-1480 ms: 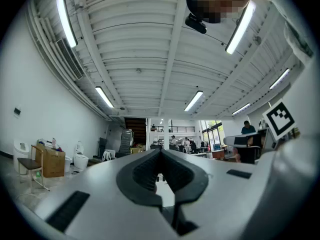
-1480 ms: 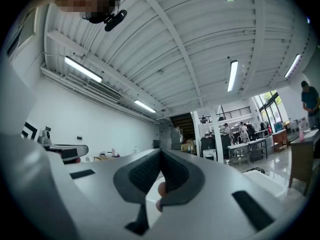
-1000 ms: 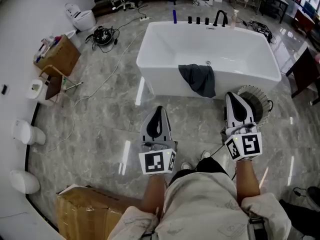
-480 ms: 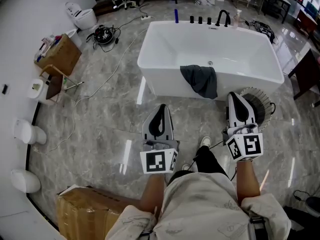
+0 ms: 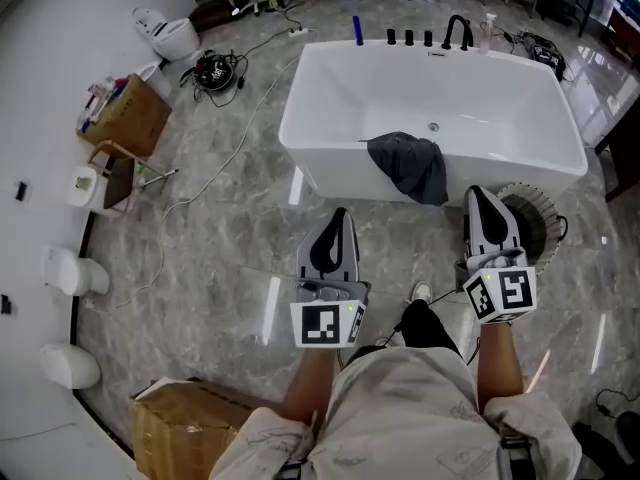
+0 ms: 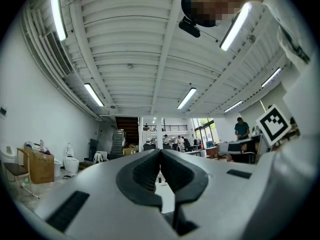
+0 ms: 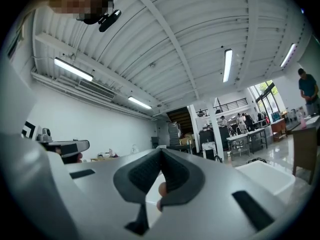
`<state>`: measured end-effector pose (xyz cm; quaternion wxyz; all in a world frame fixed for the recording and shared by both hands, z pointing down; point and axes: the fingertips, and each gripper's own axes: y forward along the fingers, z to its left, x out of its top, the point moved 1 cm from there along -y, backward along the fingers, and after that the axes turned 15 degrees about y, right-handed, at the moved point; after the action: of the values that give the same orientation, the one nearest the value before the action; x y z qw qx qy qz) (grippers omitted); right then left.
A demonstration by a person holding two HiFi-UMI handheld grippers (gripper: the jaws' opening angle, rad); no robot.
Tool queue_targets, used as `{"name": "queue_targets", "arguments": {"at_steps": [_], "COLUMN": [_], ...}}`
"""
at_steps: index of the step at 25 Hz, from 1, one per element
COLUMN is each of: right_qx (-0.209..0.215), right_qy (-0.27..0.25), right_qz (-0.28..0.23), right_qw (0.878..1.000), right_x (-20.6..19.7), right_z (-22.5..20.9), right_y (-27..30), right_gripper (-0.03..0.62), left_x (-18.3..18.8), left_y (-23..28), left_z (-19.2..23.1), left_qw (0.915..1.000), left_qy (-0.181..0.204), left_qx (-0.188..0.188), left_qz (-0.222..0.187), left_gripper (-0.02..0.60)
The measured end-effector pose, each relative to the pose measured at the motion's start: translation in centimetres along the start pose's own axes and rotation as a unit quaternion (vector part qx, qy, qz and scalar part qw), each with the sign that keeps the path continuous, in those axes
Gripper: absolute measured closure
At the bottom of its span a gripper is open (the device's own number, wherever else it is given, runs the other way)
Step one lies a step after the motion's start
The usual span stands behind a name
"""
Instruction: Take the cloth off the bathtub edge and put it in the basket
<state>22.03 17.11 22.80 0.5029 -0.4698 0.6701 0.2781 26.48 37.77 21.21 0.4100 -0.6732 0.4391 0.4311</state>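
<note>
A dark grey cloth (image 5: 410, 165) hangs over the near edge of the white bathtub (image 5: 330, 158), draped down its outer side. A round wire basket (image 5: 535, 223) stands on the floor by the tub's near right corner, partly hidden behind my right gripper (image 5: 484, 196). My left gripper (image 5: 337, 218) is held over the floor, short of the tub and left of the cloth. Both grippers point forward with jaws shut and nothing between them. In the left gripper view (image 6: 160, 151) and the right gripper view (image 7: 161, 151) the jaws meet at the tips, pointing up toward the ceiling.
Black taps (image 5: 455, 33) line the tub's far rim. A cable (image 5: 235, 138) runs across the marble floor on the left. A cardboard box (image 5: 125, 113), a stool (image 5: 105, 173) and toilets (image 5: 165, 33) stand along the left wall. Another box (image 5: 190, 423) sits beside my legs.
I have stepped closer to the bathtub; the tub, cloth and basket sit lower and nearer in the head view. Both grippers stay shut and keep their pose.
</note>
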Motion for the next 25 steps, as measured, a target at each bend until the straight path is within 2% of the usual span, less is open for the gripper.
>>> {"name": "queue_targets", "arguments": {"at_steps": [4,7,16,21,25], "right_qx": [-0.002,0.012,0.03,0.027,0.04], "right_qy": [0.013,0.021,0.01,0.022,0.033], "right_qz": [0.004,0.004,0.014,0.021,0.022], "right_qw": [1.0,1.0,0.999,0.999,0.998], "right_x": [0.1,0.4,1.4,1.6,1.8], "right_z": [-3.6,-6.2,-13.6,-18.4,-21.0], "right_y": [3.0,5.1,10.3,11.9,12.9], "right_gripper": [0.606,0.606,0.606,0.606,0.606], "left_x": [-1.0,-1.3,-2.4,-3.7,-4.2], "left_y": [4.5,8.3,18.5,22.9,25.5], "left_z": [-1.0,-1.9,-5.7,-8.2,-9.5], "left_qw": [0.9999,0.9998,0.9993,0.9984,0.9982], "left_qy": [0.004,0.007,0.011,0.017,0.022], "left_qx": [-0.001,-0.005,-0.019,-0.025,-0.023], "left_qz": [0.012,0.017,0.032,0.049,0.052], "left_gripper": [0.578,0.578,0.578,0.578,0.578]}}
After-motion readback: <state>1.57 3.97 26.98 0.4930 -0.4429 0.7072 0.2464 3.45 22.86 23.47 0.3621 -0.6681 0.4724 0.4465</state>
